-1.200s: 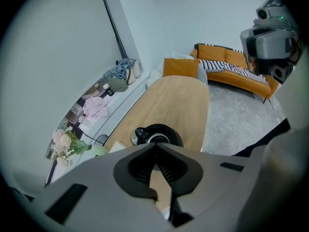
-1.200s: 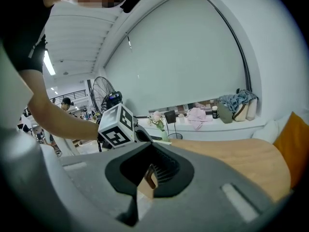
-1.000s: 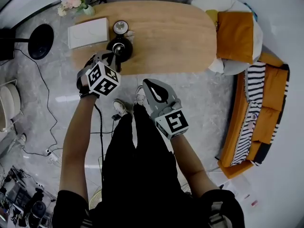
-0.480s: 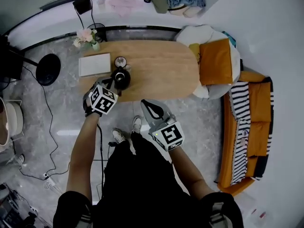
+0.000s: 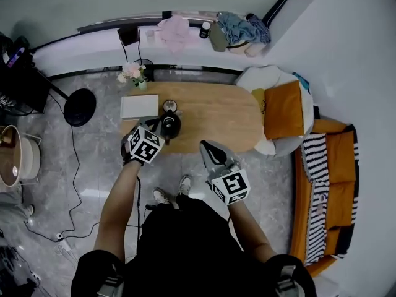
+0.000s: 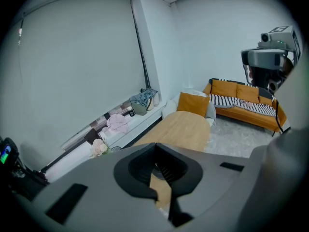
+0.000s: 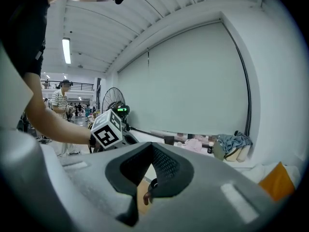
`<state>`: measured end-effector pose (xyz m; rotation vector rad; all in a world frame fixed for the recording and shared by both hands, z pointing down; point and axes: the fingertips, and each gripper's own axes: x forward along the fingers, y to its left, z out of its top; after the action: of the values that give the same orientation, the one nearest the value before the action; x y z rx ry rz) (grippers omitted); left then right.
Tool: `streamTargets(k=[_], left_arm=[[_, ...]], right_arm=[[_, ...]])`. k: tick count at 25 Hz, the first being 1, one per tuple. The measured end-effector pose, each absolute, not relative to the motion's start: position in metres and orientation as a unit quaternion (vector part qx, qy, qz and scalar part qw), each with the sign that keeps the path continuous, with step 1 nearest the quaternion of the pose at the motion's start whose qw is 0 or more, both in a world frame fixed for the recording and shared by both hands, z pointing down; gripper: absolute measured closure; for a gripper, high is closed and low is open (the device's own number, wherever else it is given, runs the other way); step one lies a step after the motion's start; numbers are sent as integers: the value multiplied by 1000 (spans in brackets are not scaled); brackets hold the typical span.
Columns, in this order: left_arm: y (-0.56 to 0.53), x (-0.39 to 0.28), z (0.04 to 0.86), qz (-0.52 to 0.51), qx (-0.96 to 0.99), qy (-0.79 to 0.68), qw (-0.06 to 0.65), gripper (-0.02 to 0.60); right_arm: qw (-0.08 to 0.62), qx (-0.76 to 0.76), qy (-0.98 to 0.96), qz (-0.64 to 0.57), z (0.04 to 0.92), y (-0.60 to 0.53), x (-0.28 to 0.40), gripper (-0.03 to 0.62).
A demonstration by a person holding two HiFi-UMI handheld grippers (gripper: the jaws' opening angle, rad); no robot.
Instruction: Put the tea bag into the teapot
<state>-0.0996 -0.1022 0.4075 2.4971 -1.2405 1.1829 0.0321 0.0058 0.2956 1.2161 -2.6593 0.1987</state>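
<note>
Both grippers have come up w/ our head vs a sec ago; desk [image 5: 216, 110] and teapot [image 5: 171, 126] now look smaller, farther below us. Left gripper [image 5: 154, 127] hangs near the teapot, right gripper [image 5: 207, 146] just off the desk edge. Fingers on both are pressed together, nothing betw them. Tea bag: no view shows it, prob already in the pot, so task looks about done.

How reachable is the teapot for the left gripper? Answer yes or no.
Probably yes: nothing stands between the left gripper and the teapot on the table, though its fingers are shut.
</note>
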Motion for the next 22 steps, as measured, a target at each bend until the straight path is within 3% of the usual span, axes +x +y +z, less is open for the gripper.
streamTargets(k=[10,22], left_arm=[[-88,-110,336,325,829,-453,52,574],[-61,-136,231,172,838,-517,24,574]], right_arm=[[88,424,-901,32,257,3,50,589],[44,482,-875,15,221,-19,102,589]])
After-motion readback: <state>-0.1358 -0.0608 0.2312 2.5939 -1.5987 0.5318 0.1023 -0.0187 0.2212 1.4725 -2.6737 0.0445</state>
